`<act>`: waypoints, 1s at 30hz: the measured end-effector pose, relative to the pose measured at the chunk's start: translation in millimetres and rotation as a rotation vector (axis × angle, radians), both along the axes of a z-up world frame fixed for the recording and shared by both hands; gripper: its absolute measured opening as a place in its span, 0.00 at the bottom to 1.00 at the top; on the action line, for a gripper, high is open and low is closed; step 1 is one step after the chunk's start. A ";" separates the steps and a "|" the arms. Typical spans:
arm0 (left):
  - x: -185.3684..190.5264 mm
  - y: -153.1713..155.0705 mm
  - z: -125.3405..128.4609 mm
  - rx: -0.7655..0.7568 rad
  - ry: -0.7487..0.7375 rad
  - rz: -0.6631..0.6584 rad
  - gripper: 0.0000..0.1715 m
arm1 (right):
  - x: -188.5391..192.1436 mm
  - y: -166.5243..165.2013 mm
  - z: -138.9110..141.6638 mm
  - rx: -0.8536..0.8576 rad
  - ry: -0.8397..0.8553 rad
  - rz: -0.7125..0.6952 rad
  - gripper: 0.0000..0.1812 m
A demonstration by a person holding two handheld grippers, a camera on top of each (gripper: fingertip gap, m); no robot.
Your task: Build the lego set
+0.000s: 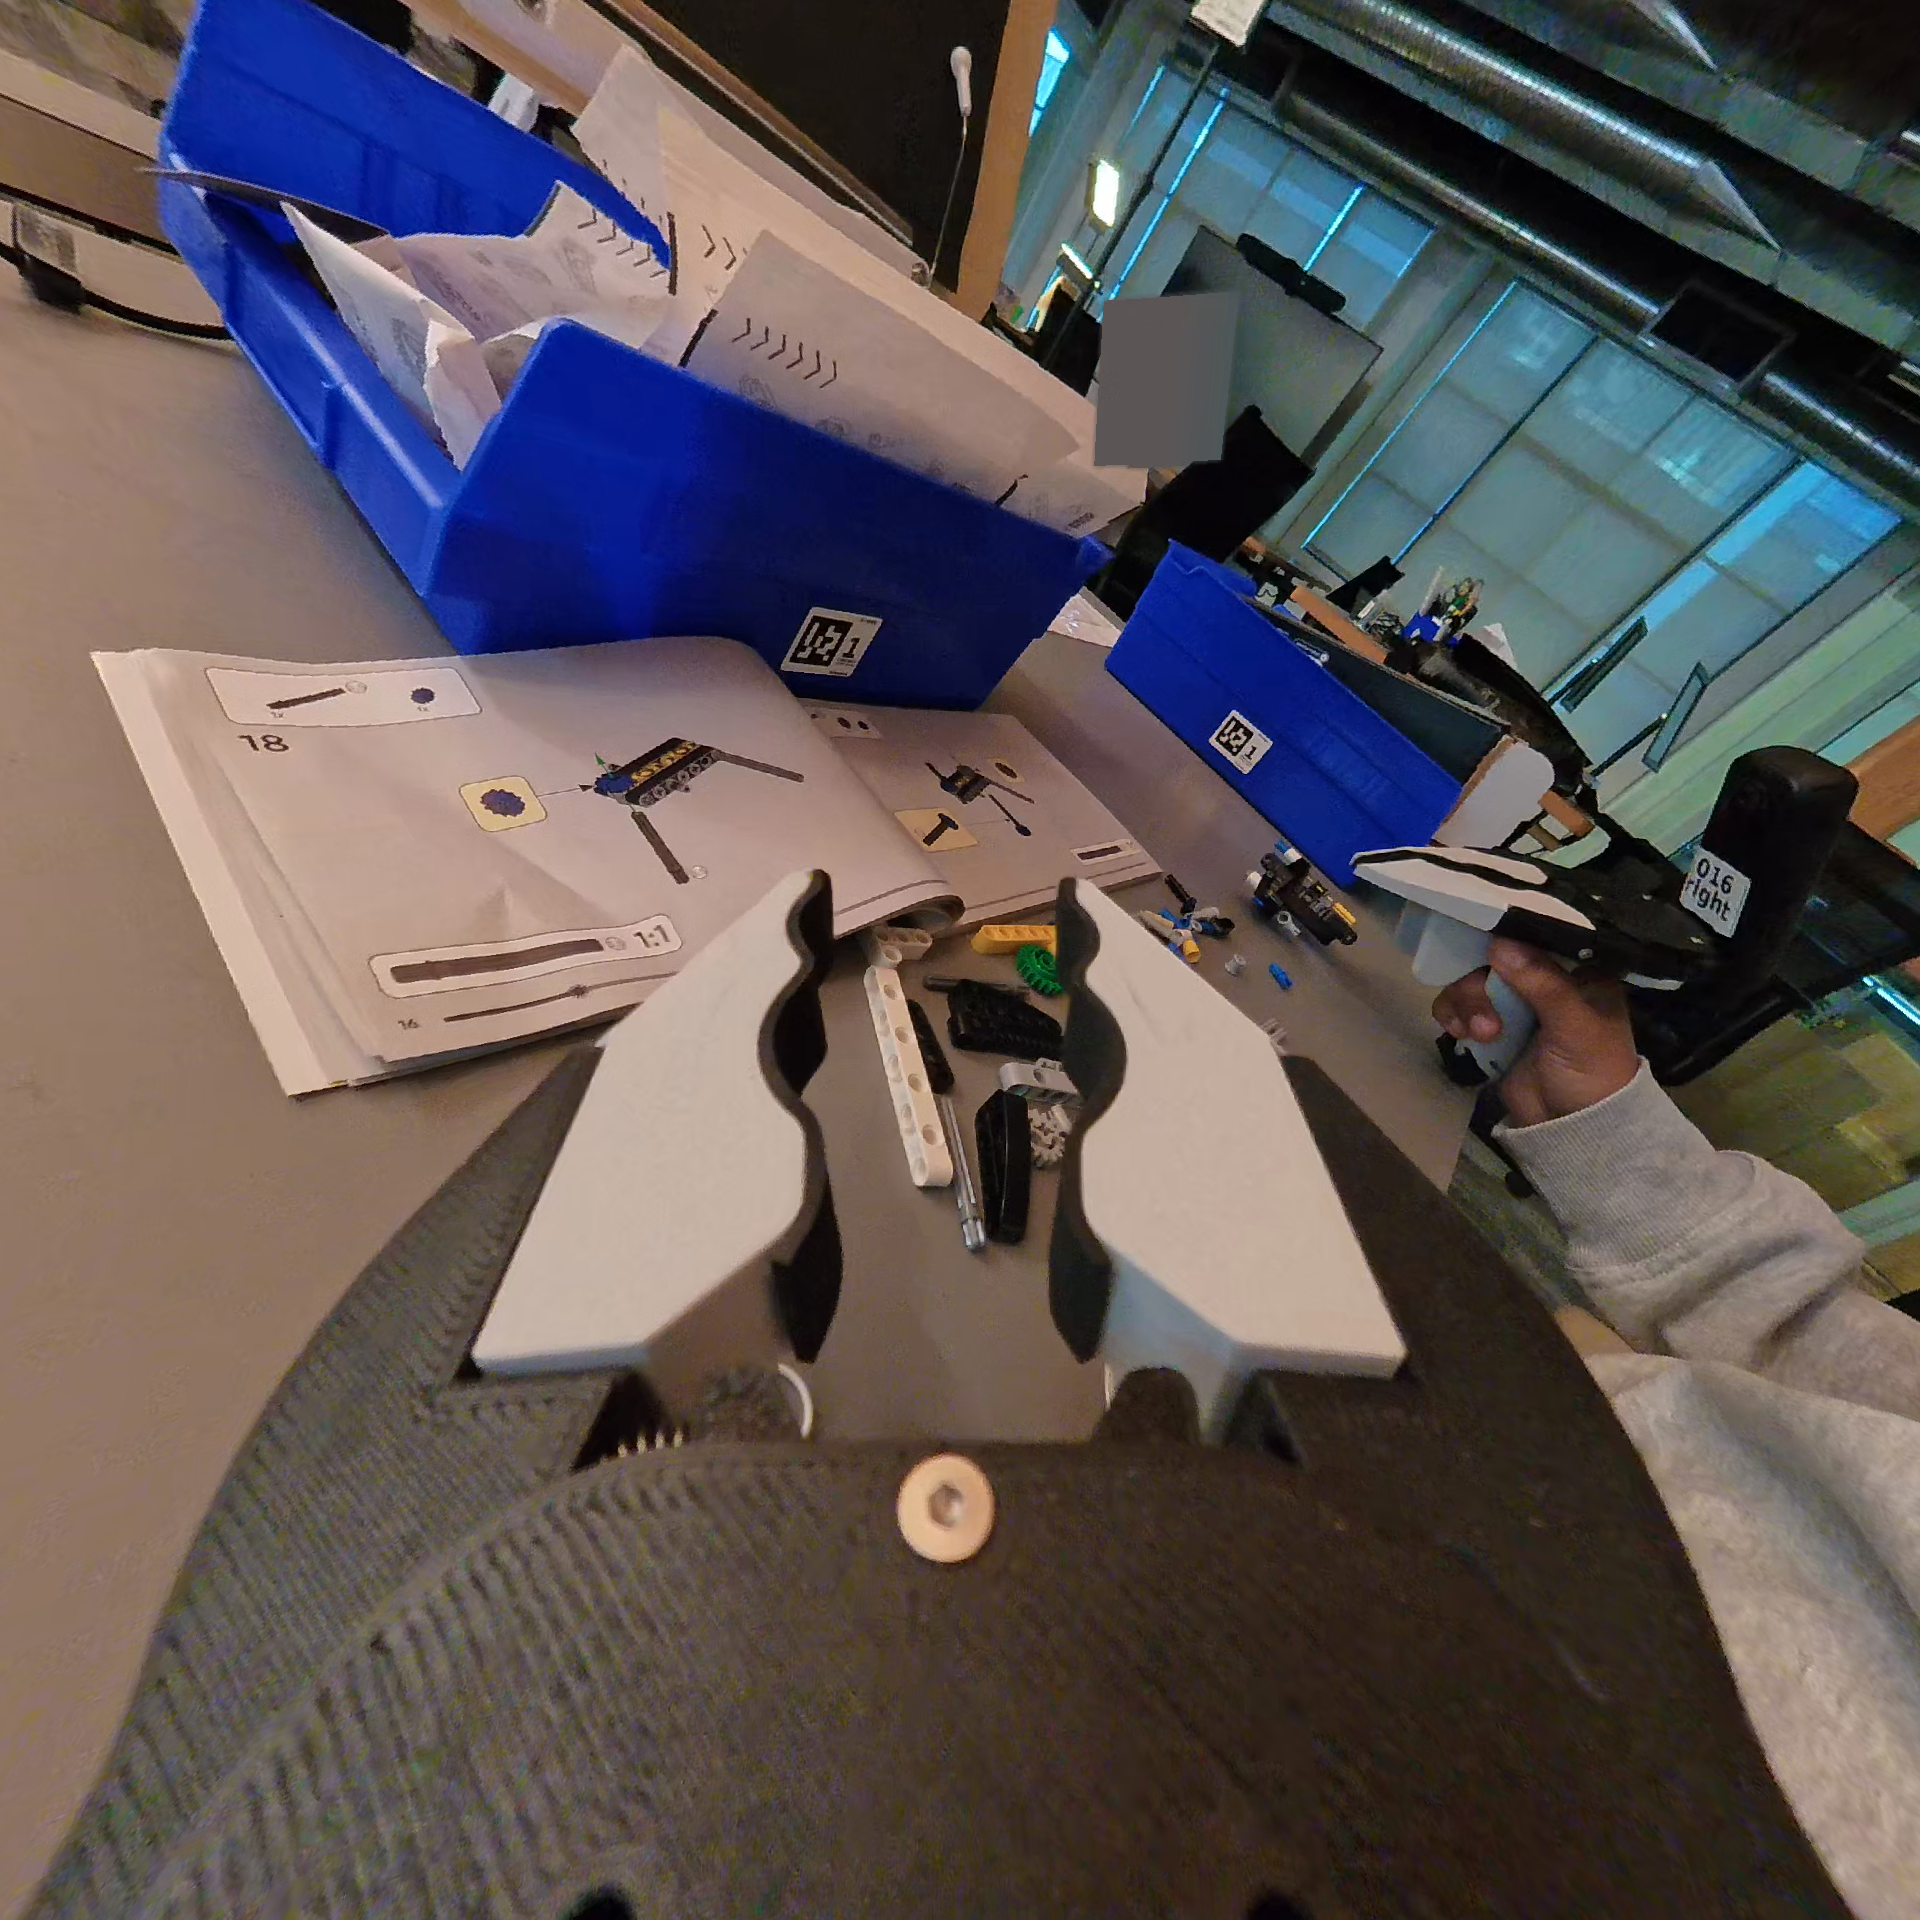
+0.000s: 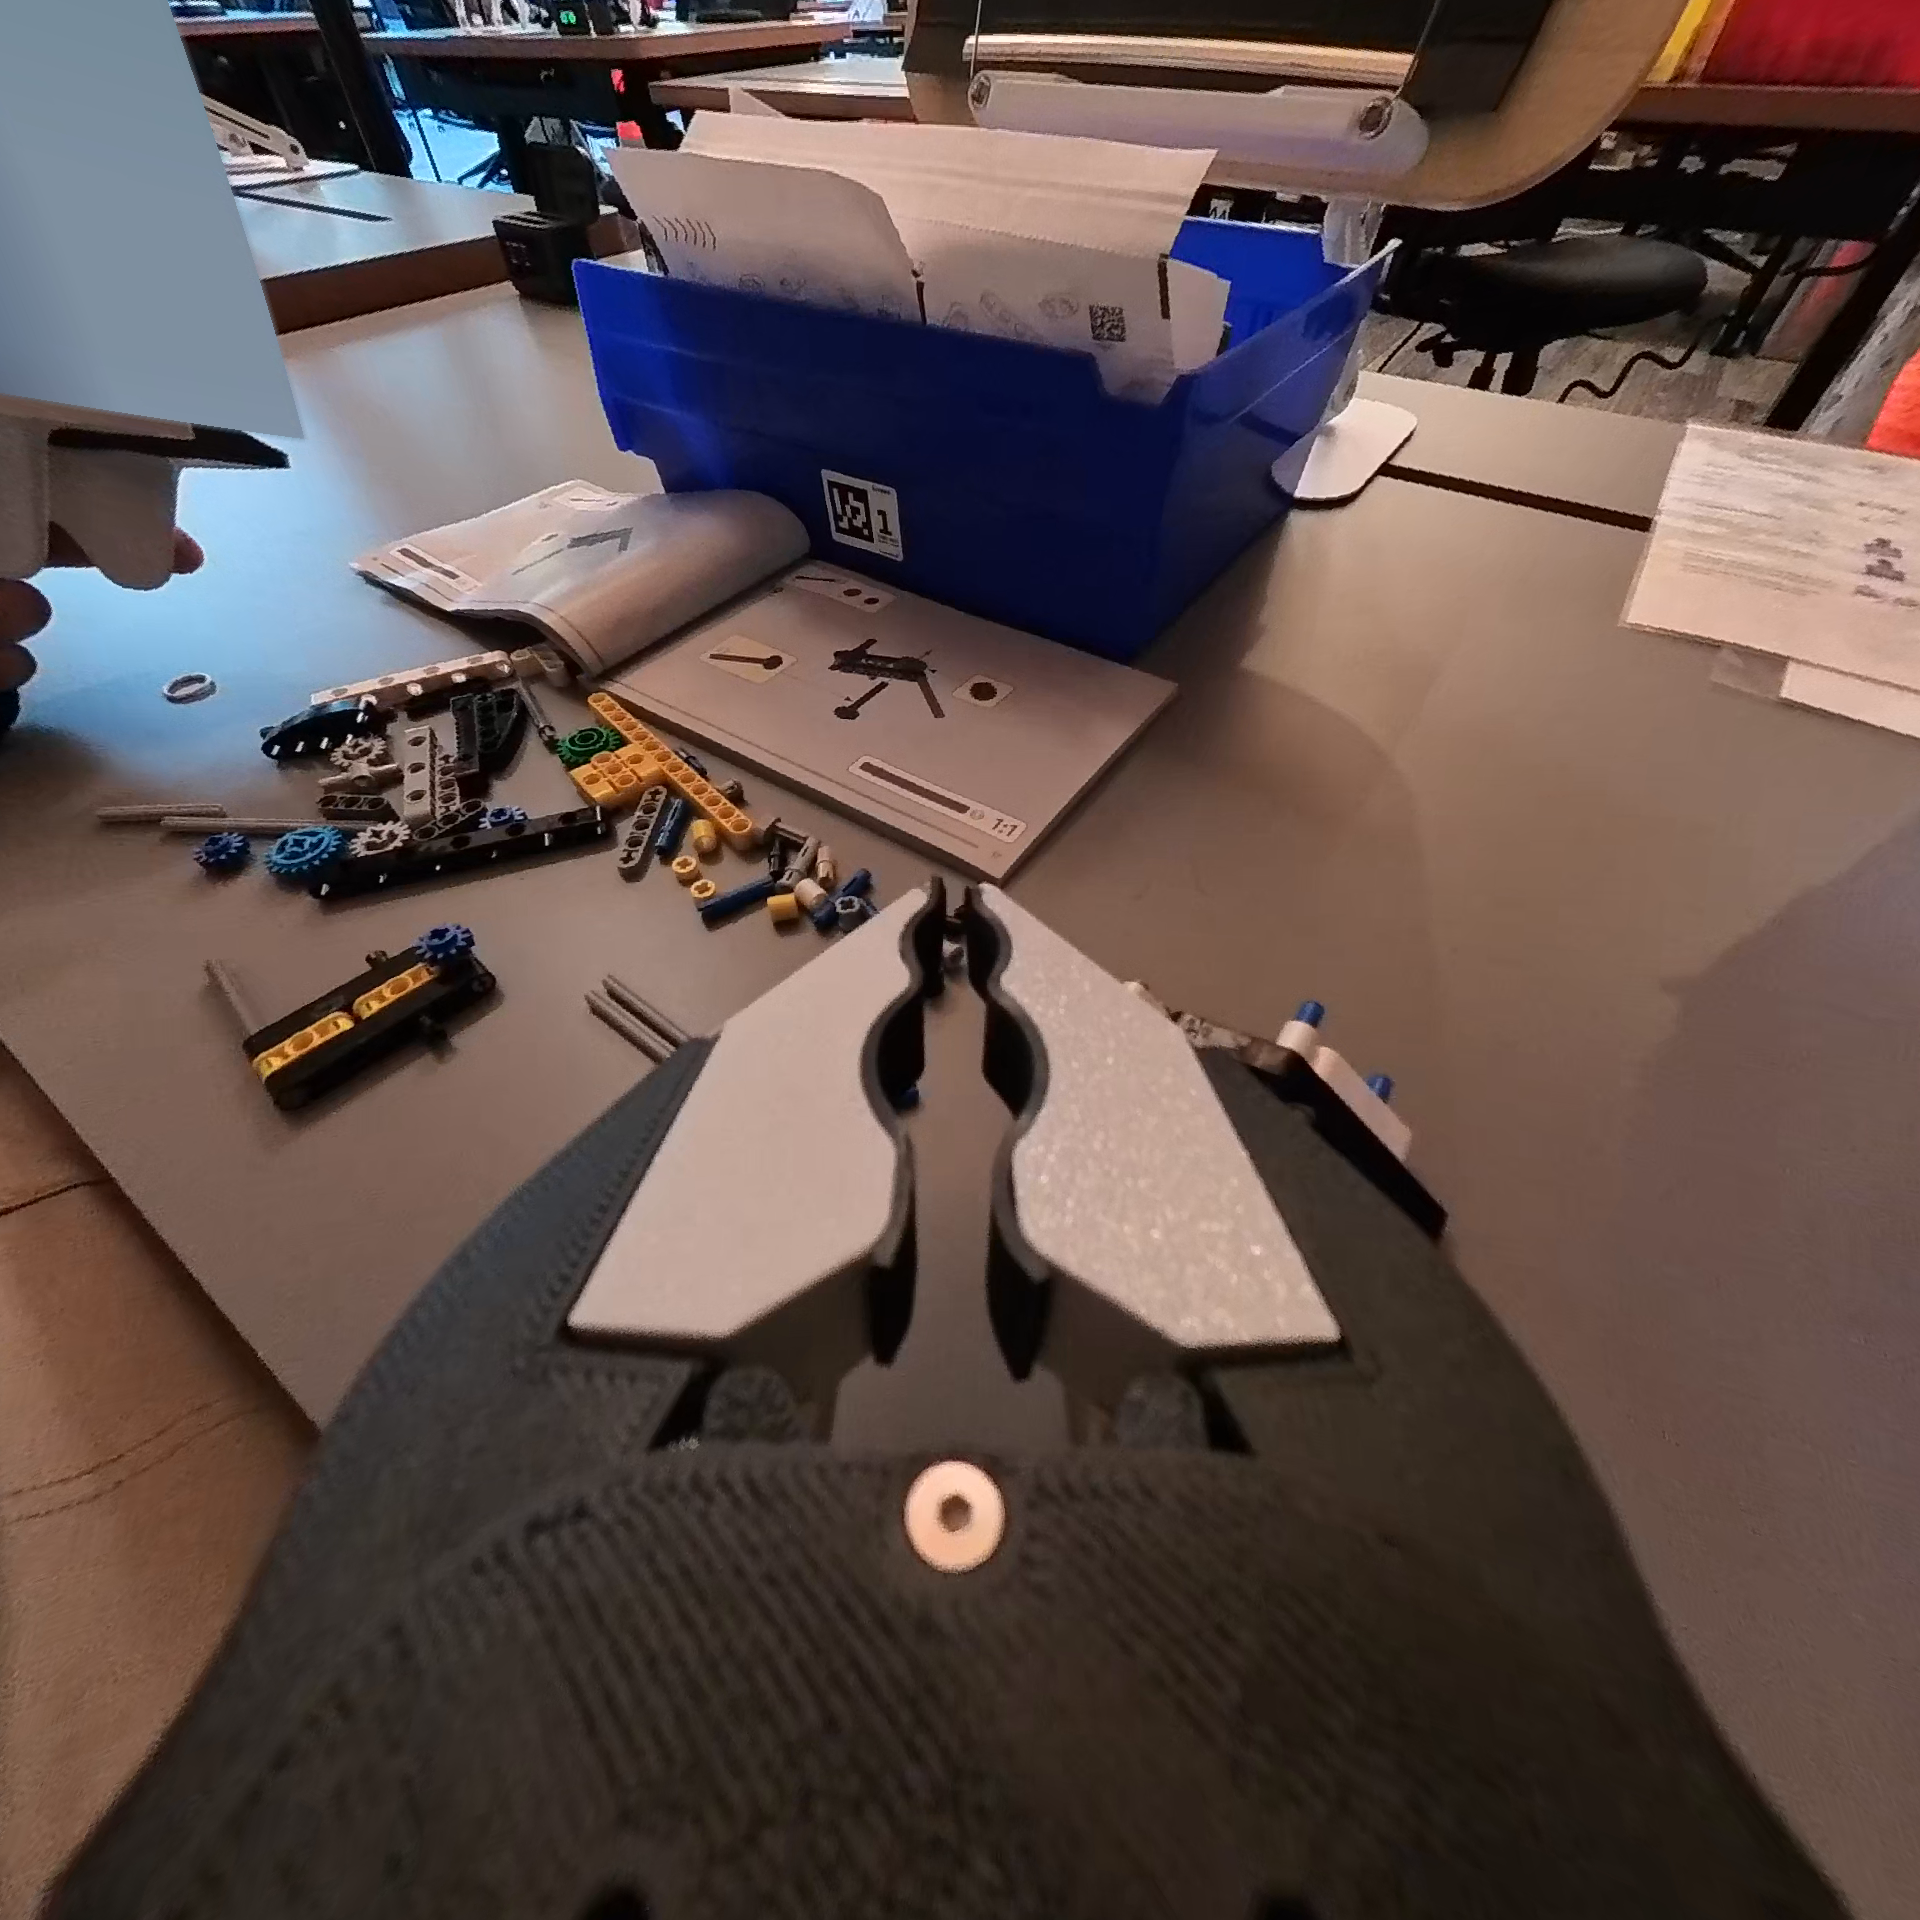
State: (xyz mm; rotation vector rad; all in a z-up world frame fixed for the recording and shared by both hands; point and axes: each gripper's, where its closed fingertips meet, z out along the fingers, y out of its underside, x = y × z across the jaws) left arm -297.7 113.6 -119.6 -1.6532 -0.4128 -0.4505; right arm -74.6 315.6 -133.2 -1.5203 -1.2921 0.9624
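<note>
Lego pieces (image 2: 457, 790) lie scattered on table (image 2: 1455, 831) near the manual (image 2: 894, 727), left and far of right gripper (image 2: 954, 902), nearly shut w/ small dark part between tips; left gripper (image 1: 940, 894) wide, empty.

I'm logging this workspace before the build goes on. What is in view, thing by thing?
Blue bin: one close, blue, behind the booklet, stuffed with white paper bags.
Second blue bin: one, farther right.
Instruction booklet: one, grey, open before the bin.
Loose lego parts: many, mixed colours, left of the booklet.
Small assembly: one, black and yellow, near table edge.
Papers: white, far right.
Left claw: open, over parts.
Right claw: nearly shut; hold unclear.
</note>
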 end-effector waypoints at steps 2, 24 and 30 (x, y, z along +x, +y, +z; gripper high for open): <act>1.5 0.6 -0.3 -0.005 0.009 -0.003 0.25 | 0.1 0.5 0.0 -0.003 0.001 -0.002 0.01; -33.3 62.9 -66.8 -0.607 0.243 0.295 0.74 | 6.6 -3.7 14.2 -0.047 0.104 0.048 0.01; -27.0 65.6 -77.9 -0.662 0.216 0.252 0.72 | 7.6 -0.9 15.2 -0.072 0.115 0.041 0.01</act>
